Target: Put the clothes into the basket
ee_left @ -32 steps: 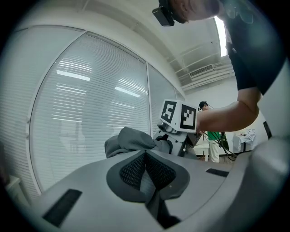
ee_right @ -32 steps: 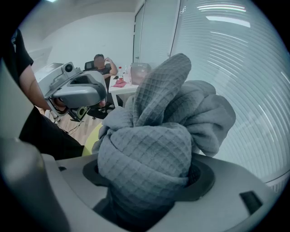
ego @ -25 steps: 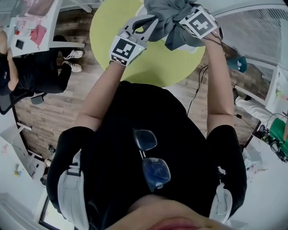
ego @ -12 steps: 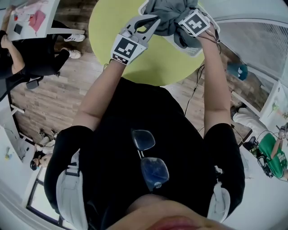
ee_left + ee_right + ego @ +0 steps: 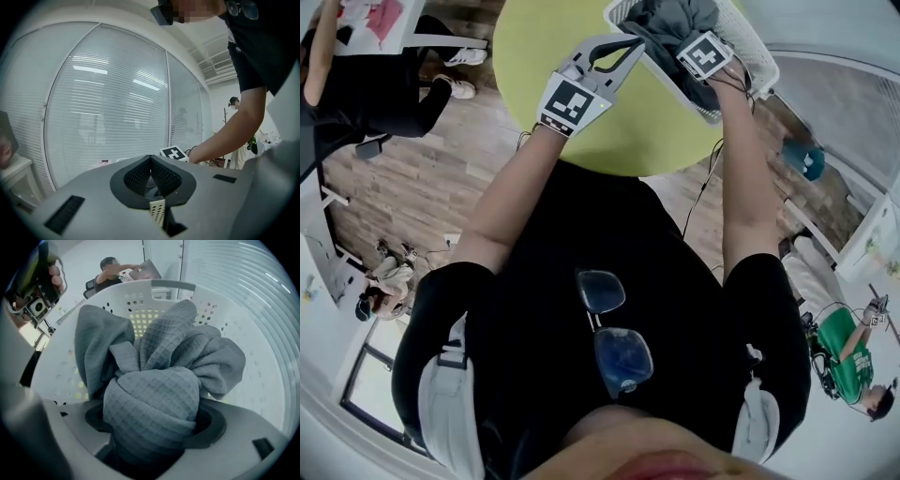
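Both tools have dropped since a second ago, the right one far more, so the grey cloth (image 5: 670, 21) now hangs inside the white basket (image 5: 761, 67) rather than above it. The left tool (image 5: 150, 161) points roughly level over the yellow-green worktop (image 5: 534, 47), with its jaws closed together on nothing. The right tool (image 5: 152, 423), beyond its tips, aims steeply down into the basket. Its wide-set jaws are clamped on the cloth, whose bunched length runs away from them toward the basket floor.

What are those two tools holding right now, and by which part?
The right tool clamps a bunched fold of the grey waffle-textured cloth, inside the white perforated plastic basket. The left tool holds nothing; its jaws are together.
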